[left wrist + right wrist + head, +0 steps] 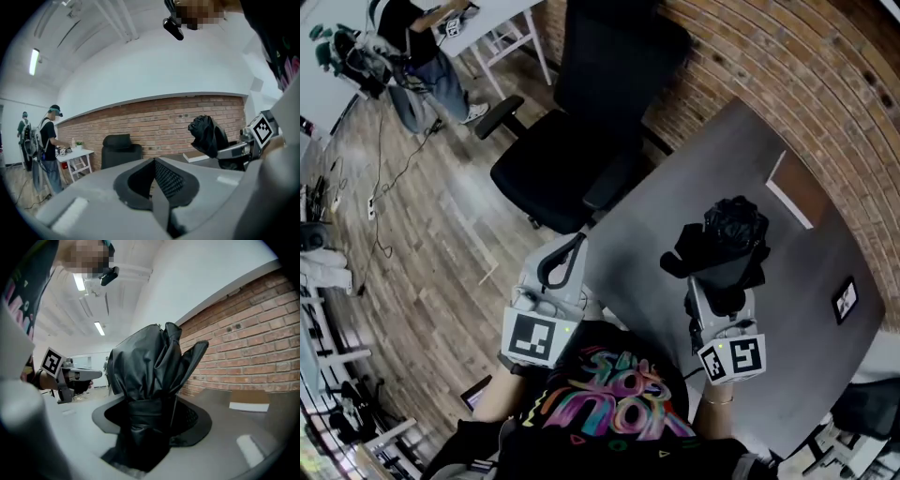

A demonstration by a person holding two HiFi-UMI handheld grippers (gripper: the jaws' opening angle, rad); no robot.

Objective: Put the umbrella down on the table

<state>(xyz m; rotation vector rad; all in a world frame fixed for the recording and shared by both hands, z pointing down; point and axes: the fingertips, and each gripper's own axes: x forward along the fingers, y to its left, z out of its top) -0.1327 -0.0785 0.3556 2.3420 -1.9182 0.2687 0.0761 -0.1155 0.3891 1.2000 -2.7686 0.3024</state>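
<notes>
One folded black umbrella (733,230). Two grippers: the left gripper (567,253) and the right gripper (722,281). One grey surface (825,253), one black office chair (581,159), one small white table (502,23), one brown board (797,187), two bystanders (49,140).

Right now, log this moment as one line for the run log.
left gripper: shut, empty | right gripper: shut on umbrella | umbrella: folded, held over table, not yet set down

Shows a dark grey table (703,169) set close against a brick wall (825,75). Carries a flat brown board (797,187) with a white edge on the wall side, and a small dark card (845,300) further right, well apart from it.
</notes>
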